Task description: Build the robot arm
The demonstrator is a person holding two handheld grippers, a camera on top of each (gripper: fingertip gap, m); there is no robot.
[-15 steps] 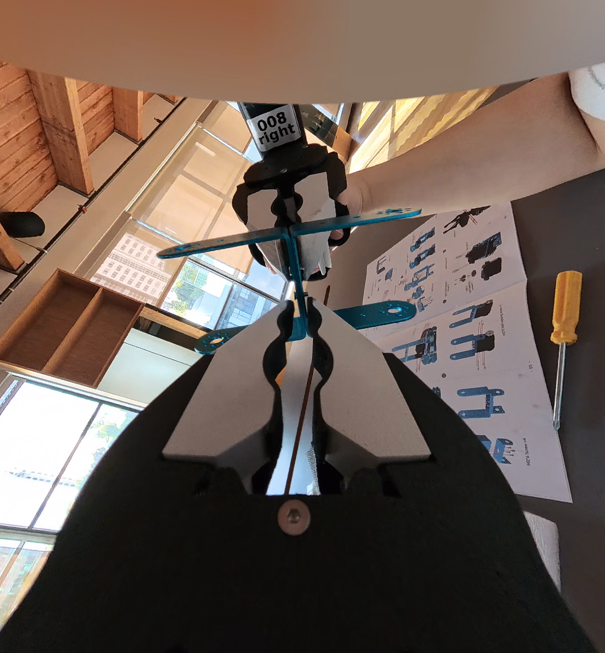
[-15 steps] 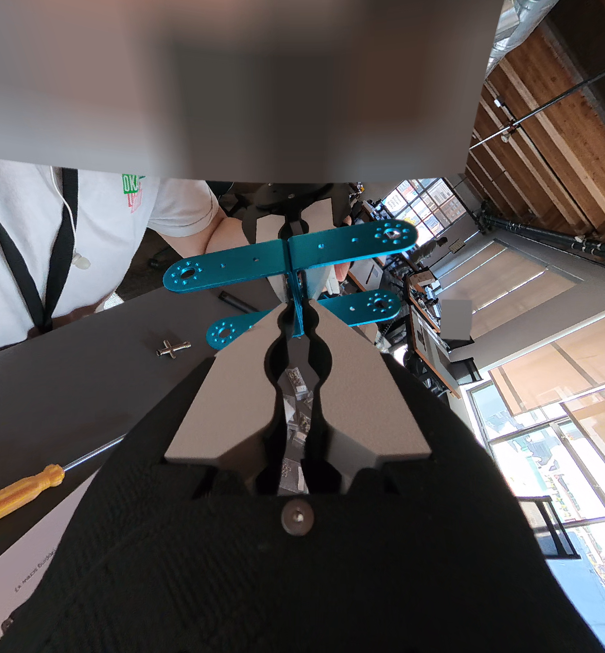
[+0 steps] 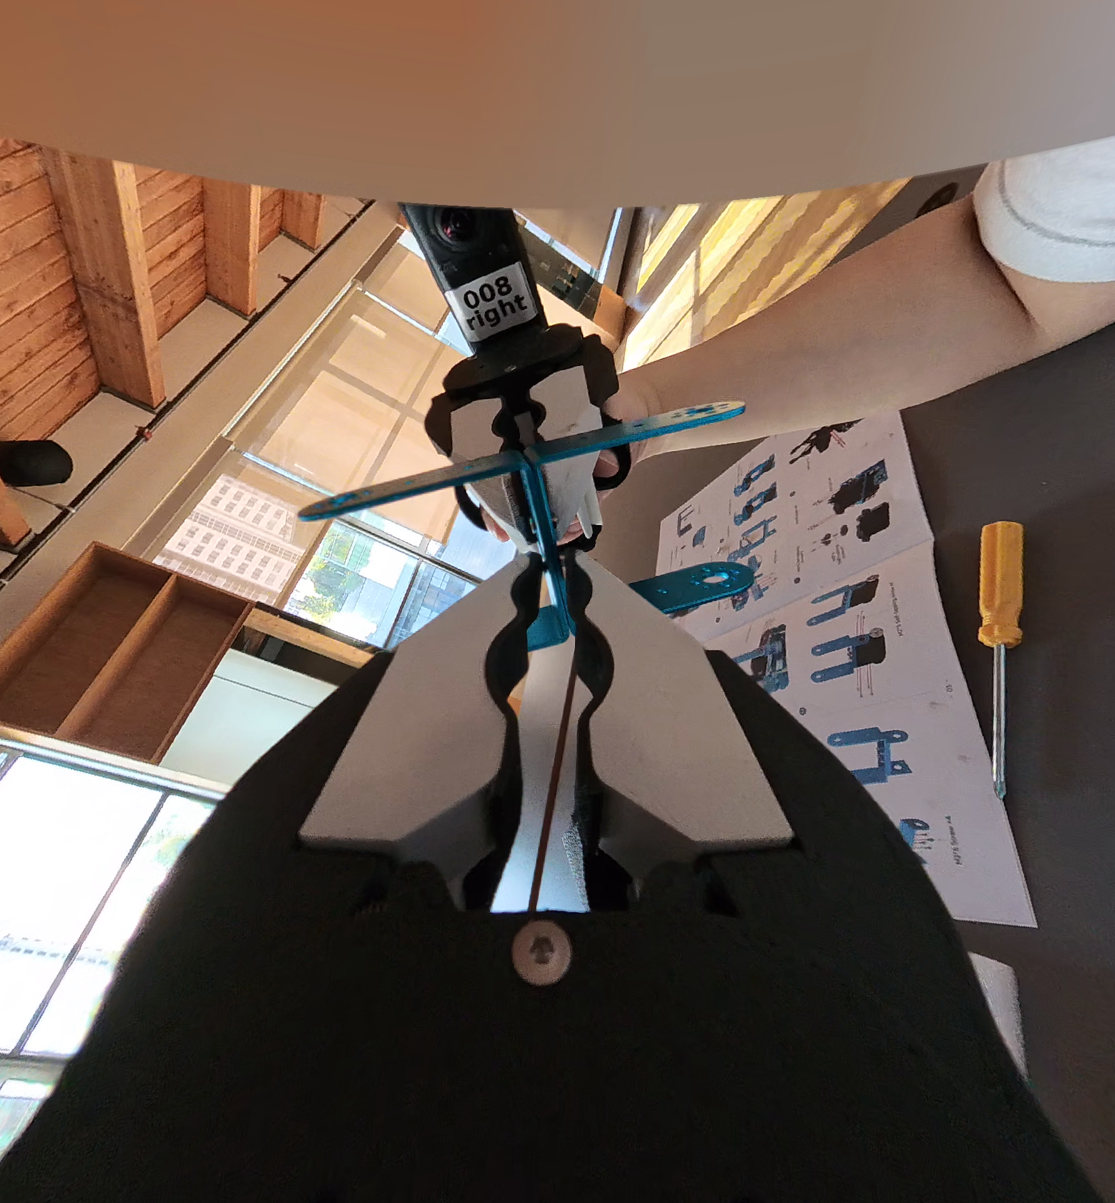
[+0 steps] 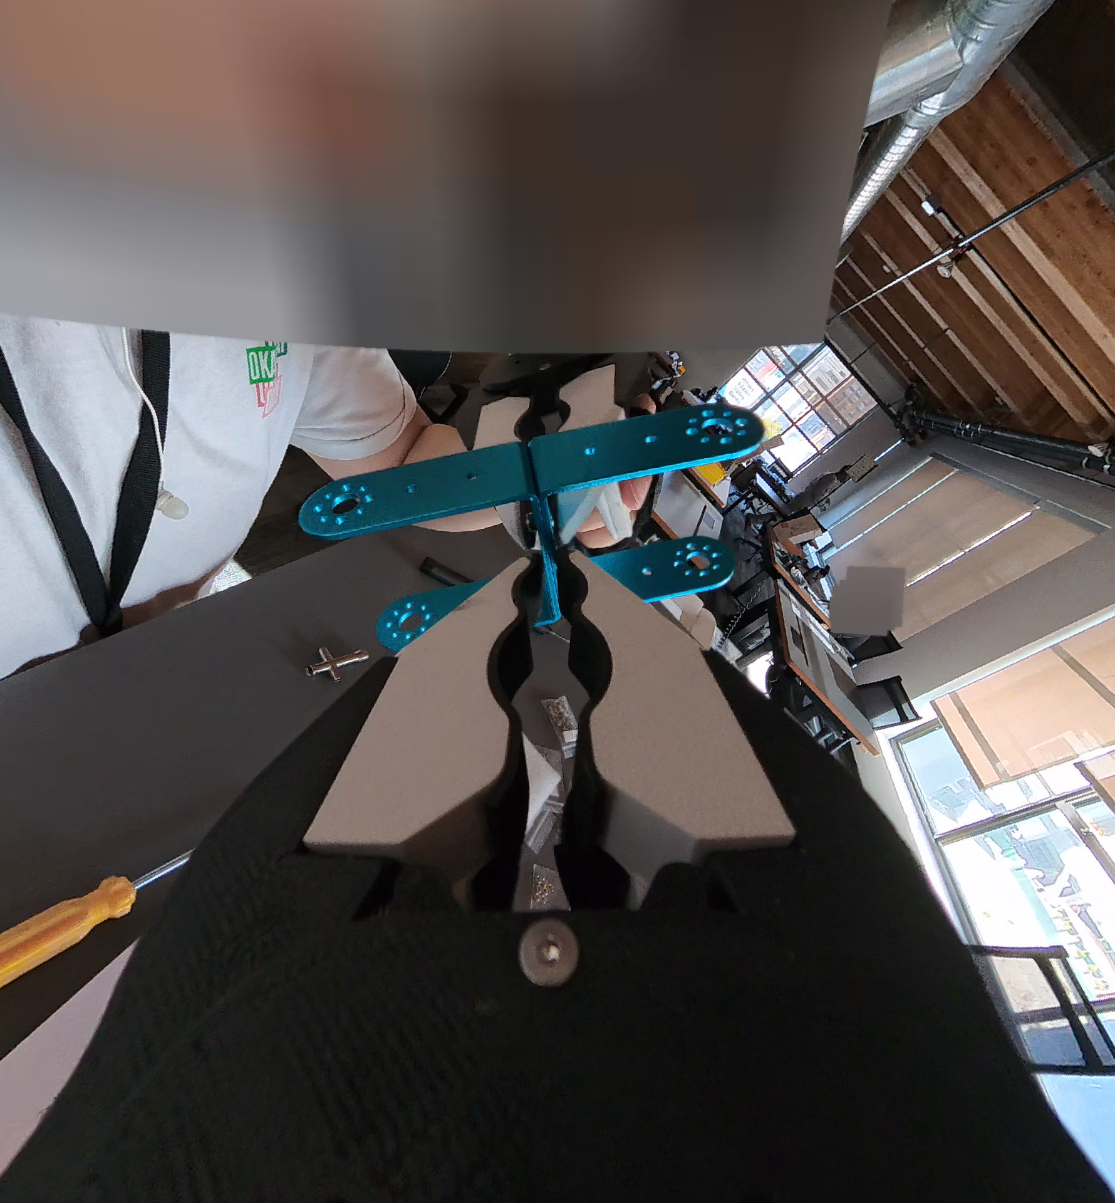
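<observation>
A blue metal bracket assembly [image 3: 545, 521] with several perforated arms is held in the air above the dark table [image 3: 1062, 456]. My left gripper [image 3: 551, 573] is shut on its upright middle web from the near side. My right gripper [image 3: 525, 449] faces it and grips the same web from the far side. In the right wrist view, my right gripper [image 4: 551, 566] is shut on the web of the bracket assembly [image 4: 639, 446], and the left gripper [image 4: 542, 403] shows behind it. The upper arms spread left and right, with shorter lower arms beneath.
A yellow-handled screwdriver [image 3: 1001, 586] [image 4: 41, 924] lies on the table beside an open instruction sheet [image 3: 867, 703]. A small cross-shaped metal wrench [image 4: 337, 663] and small bags of screws [image 4: 558, 713] lie on the table [image 4: 151, 716]. A person's forearm [image 3: 802, 364] reaches in. Left and right tips are no more than a few centimetres apart. Left tips and right tips are each some 25 centimeters from the yellow-handled screwdriver [image 4: 41, 924]. It turns up in the left wrist view [image 3: 999, 591] as well.
The bracket assembly has tilted a little between the two grippers, so its arms slope more steeply. Both grippers keep their hold on it.
</observation>
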